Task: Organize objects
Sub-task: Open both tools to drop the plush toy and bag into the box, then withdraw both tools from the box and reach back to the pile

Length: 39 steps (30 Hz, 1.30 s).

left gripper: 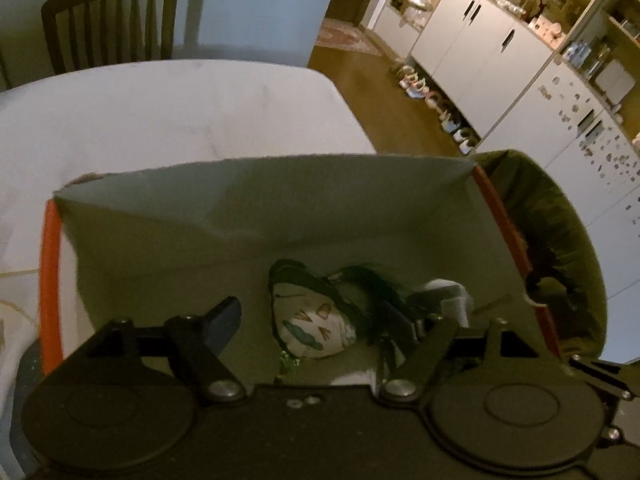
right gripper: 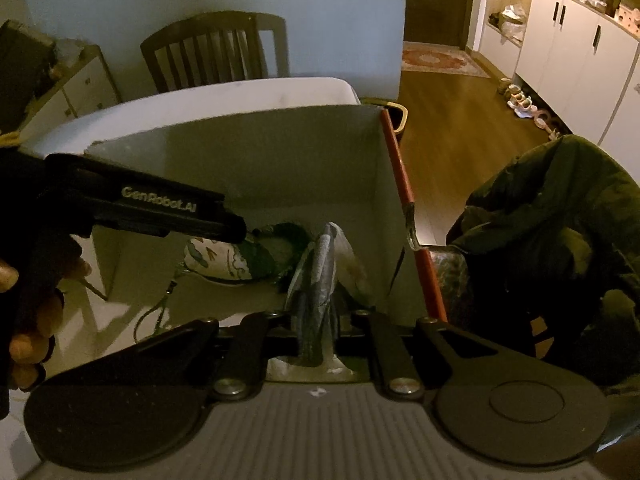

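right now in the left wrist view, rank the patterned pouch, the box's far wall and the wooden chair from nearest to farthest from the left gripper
1. Patterned pouch: on the box floor, between the open fingers of the left gripper, toward the right one.
2. Box's far wall: upright behind the pouch.
3. Wooden chair: past the white table, upper left.

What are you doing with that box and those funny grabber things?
A person is tidying things into a cardboard box on the table, with a grabber in each hand. The left gripper is open over a patterned pouch lying in the box. The right gripper is shut on a grey cloth bundle, held inside the box beside the pouch.
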Each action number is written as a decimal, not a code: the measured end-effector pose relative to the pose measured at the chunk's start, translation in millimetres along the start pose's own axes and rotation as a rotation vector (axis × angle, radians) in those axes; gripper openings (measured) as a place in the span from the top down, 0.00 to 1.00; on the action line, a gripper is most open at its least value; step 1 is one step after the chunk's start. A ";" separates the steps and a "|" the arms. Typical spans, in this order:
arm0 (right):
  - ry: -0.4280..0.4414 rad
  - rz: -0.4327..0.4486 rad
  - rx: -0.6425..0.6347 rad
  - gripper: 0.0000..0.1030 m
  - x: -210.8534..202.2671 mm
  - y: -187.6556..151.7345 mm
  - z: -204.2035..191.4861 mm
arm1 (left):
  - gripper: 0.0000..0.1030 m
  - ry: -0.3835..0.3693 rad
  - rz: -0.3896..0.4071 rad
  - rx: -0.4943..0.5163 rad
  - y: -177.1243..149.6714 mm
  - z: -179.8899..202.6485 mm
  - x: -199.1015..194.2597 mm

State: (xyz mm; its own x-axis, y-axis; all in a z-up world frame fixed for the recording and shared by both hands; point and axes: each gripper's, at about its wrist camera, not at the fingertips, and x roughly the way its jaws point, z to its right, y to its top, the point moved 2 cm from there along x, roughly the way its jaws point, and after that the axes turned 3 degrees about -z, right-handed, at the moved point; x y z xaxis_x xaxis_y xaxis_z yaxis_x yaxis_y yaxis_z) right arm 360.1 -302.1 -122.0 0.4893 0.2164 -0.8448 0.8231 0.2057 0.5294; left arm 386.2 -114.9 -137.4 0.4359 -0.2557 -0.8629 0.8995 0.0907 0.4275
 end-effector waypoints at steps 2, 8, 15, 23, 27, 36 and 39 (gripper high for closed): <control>0.006 0.009 0.009 0.87 -5.7 0.0 0.6 | 0.25 -0.004 0.017 -0.001 -1.2 -1.5 -9.4; 0.033 0.049 0.030 0.84 -28.0 -0.9 0.4 | 0.23 -0.007 0.080 0.037 -8.9 3.2 -41.7; 0.069 0.098 0.026 0.72 -53.3 -4.2 -8.9 | 0.22 -0.019 0.146 0.086 -26.0 0.8 -80.4; 0.075 0.135 0.004 0.72 -75.1 -10.0 -28.5 | 0.20 -0.031 0.208 0.120 -42.7 -7.4 -119.3; 0.076 0.160 -0.014 0.72 -88.2 -14.0 -39.9 | 0.18 -0.038 0.228 0.135 -52.4 -16.4 -137.7; 0.083 0.230 -0.045 0.45 -119.4 -24.8 -73.8 | 0.11 -0.003 0.328 0.211 -86.3 -47.2 -186.7; 0.088 0.251 -0.068 0.45 -128.4 -30.9 -91.9 | 0.08 0.002 0.347 0.212 -99.7 -63.5 -200.0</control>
State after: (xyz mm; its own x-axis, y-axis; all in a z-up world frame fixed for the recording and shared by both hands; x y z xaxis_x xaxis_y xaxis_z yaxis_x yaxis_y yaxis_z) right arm 245.4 -248.6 -22.7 0.6458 0.3506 -0.6782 0.6565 0.1986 0.7277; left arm 211.4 -11.7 -24.6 0.7128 -0.2433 -0.6579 0.6726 -0.0289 0.7394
